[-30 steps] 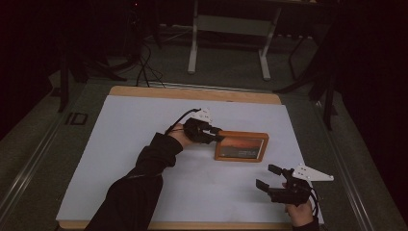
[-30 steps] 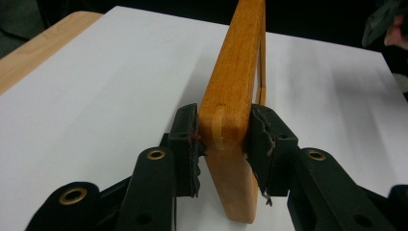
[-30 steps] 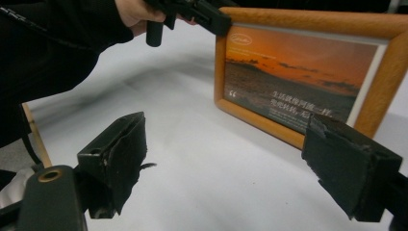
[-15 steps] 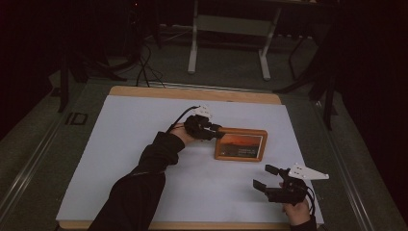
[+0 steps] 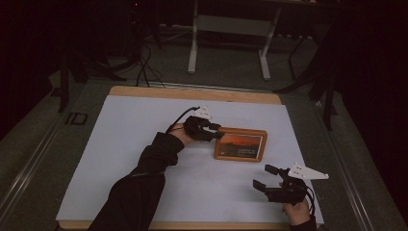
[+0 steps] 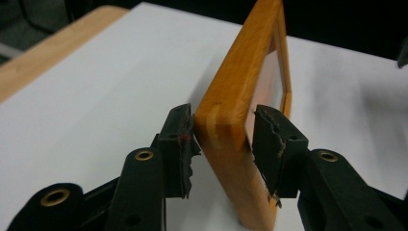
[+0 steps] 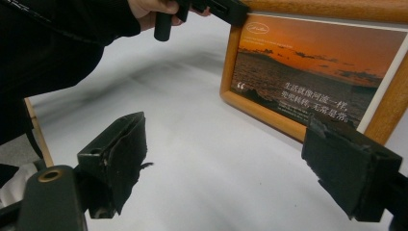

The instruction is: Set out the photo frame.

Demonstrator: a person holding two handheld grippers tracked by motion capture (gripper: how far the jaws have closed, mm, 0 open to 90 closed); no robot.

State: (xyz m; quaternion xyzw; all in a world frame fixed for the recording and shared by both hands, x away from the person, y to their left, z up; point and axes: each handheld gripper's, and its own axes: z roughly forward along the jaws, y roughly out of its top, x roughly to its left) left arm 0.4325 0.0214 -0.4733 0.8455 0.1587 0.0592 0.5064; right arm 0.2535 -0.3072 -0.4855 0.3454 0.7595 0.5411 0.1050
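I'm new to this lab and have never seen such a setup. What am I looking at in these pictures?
A person holds a two-jaw tool in each hand. One picture comes from a camera above the table; the other two from cameras riding on the tools, looking along their black jaws. On the white table is a wooden picture frame with a sunset print. The left tool has the frame's edge between its jaws, which have just been opening; whether the pads press it is unclear. The right tool is open, holding nothing.
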